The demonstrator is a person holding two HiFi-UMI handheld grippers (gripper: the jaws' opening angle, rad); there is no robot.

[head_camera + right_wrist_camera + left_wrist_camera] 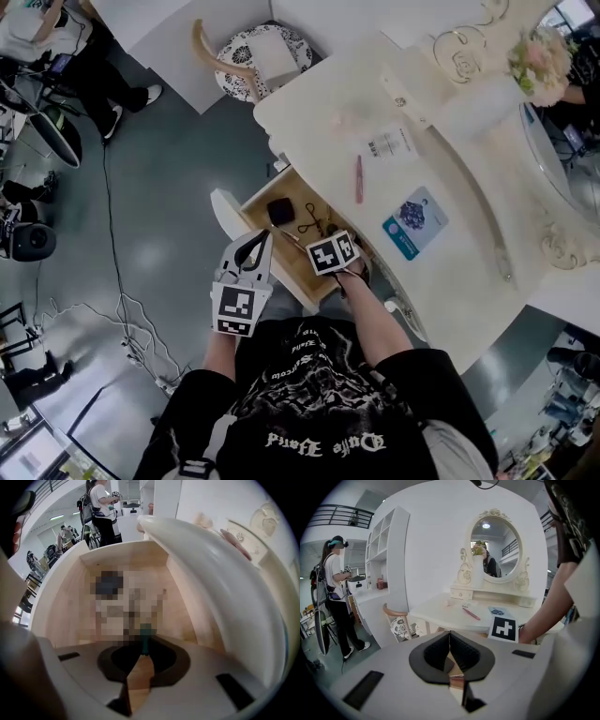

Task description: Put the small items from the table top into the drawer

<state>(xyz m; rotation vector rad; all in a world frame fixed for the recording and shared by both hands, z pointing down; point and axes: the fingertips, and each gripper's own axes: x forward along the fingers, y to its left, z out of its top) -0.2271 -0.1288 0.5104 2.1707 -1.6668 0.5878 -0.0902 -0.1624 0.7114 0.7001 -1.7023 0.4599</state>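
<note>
Grey floor at far left, w/ loose cables on it. L claw hangs just outside the drawer's front, clear of the tabletop edge. Its jaws are pressed together w/ nothing btwn them. Wooden drawer stands pulled out from under the white tabletop. Inside, towards the back, lie a black square item and just beside it a dark wiry thing. R claw points steeply down into the drawer's right part. Its jaws are narrow, pinching a thin teal item at the tips. The item is over the drawer floor; can't tell if it touches. Further right on the tabletop: a pink pen near the edge above the drawer, a white label just beyond it, and a blue card to the pen's right. Flowers at the far right corner.
</note>
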